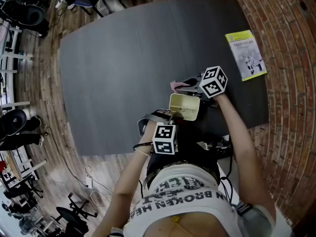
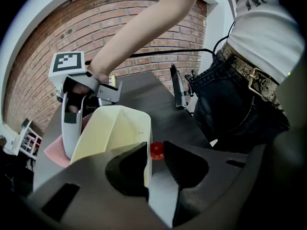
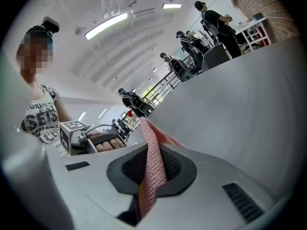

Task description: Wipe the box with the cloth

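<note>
A pale yellow open box (image 1: 185, 105) stands near the front edge of the dark table (image 1: 123, 58). My left gripper (image 1: 170, 117) comes from the near side and is shut on the box's near wall (image 2: 115, 128), which runs up between its jaws (image 2: 151, 152). My right gripper (image 1: 181, 86) hovers just beyond the box's far rim and is shut on a pink cloth (image 1: 174, 86). In the right gripper view the cloth (image 3: 153, 166) hangs pinched between the jaws (image 3: 152, 176). The left gripper view shows the cloth (image 2: 53, 151) behind the box's far side.
A yellow-and-white booklet (image 1: 246, 55) lies at the table's right edge. A brick surface (image 1: 286, 83) borders the table on the right. Chairs and equipment (image 1: 19, 127) stand on the wooden floor to the left. The person's body is right behind the table's front edge.
</note>
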Demonstrator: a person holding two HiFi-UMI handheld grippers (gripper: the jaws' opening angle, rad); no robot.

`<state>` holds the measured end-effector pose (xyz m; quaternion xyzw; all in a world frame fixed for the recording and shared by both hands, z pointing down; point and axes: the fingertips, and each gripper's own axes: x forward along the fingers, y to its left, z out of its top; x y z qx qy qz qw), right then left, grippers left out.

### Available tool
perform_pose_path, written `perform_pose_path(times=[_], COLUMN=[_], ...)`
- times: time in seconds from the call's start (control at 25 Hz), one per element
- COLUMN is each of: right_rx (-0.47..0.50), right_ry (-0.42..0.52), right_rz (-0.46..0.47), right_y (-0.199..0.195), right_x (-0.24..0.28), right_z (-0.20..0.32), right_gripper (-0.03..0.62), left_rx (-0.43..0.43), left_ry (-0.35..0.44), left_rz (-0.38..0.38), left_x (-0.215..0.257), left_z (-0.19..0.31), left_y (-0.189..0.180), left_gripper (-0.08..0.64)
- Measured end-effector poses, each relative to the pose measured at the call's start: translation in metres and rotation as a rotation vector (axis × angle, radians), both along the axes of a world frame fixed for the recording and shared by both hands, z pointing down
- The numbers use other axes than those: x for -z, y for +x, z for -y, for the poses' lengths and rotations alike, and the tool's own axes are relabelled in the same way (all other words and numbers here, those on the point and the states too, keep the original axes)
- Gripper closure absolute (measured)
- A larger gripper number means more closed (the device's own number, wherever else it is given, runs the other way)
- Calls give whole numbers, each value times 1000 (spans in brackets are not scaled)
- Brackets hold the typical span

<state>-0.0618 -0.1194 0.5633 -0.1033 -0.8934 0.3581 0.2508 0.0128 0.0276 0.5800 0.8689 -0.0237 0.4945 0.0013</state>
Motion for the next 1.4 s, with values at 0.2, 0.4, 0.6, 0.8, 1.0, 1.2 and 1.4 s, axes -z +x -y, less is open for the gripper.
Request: perform_pose_path(times=[0.2,0.4,0.6,0.8,1.0,1.2,1.4], right_rx=[26,64,124,188,174,170,146], right_ry=[-18,-9,16,70,71,73,81], right_rz=[-9,-24,-47,-76,-67,-105,-179], right_y=[-5,-11,-17,-23,-24,-12,24], right_x=[2,4,4,4,11,6,-10], right_z=[-1,-4,-4,-8,-8,-6,-4], right_gripper=[575,575,575,575,575,575,575], left_rx=[2,9,8,9,5,7,8], left_ry=[6,24,28,28,28,26,12], left_rz=[-1,-26,-25,-22,-25,-25,-18], left_x=[-2,5,4,4,3,3,1], left_z=[1,5,7,5,4,6,3], left_y=[0,4,2,2,2,2,2], left_gripper=[448,448,448,448,448,448,448])
